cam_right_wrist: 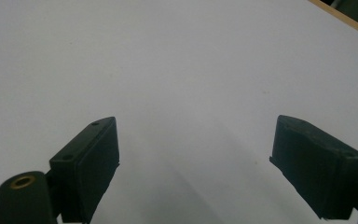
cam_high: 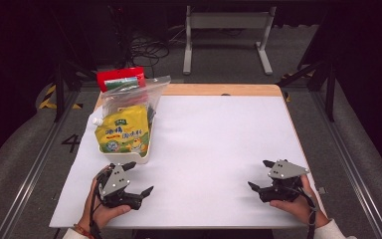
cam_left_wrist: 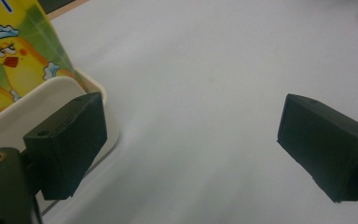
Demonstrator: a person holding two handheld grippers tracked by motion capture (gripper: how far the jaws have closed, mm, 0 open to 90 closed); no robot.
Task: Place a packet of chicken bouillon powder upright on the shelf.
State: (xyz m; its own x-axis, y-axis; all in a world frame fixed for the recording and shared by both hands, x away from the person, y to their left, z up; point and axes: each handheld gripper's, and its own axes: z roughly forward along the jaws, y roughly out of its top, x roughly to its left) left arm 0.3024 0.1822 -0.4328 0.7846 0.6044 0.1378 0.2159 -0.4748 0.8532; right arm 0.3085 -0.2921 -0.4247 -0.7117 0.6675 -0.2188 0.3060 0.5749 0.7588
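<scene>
Black left hand-held gripper [cam_high: 138, 178] and right hand-held gripper [cam_high: 261, 175] rest low, jaws spread.

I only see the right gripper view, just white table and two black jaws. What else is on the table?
Observer: A cream tray at the table's left side holds a yellow pouch.
Operator: Anything else in there?
Observer: A clear zip bag stands behind the pouch, with a red packet behind it.
Operator: Where's the other gripper?
Observer: The left gripper sits just in front of the tray, jaws open, holding nothing.
</scene>
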